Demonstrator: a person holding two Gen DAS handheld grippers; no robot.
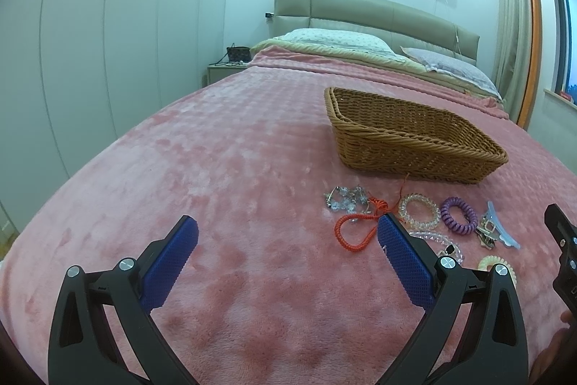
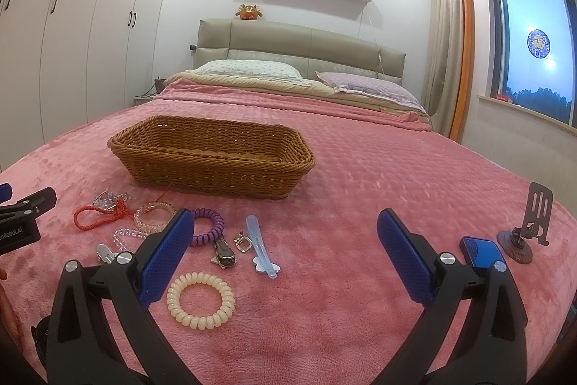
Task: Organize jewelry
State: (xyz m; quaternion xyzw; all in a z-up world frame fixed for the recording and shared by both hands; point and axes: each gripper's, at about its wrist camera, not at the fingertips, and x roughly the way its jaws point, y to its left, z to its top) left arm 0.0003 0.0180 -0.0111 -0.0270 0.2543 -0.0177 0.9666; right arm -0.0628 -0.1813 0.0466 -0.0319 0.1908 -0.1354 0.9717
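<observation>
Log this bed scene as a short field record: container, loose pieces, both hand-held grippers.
surface: pink blanket
container: wicker basket, nothing seen inside
loose pieces: cream coil band, purple coil band, red cord, blue hair clip, all in front of the basket
left hand-held gripper: open, holding nothing
right hand-held gripper: open, holding nothing

A home bedroom: a bed (image 2: 360,168) under a pink blanket, two pillows (image 2: 252,69) against a padded headboard (image 2: 306,46), tall wardrobes (image 2: 90,24) along one wall, a curtained window (image 2: 533,53).
</observation>
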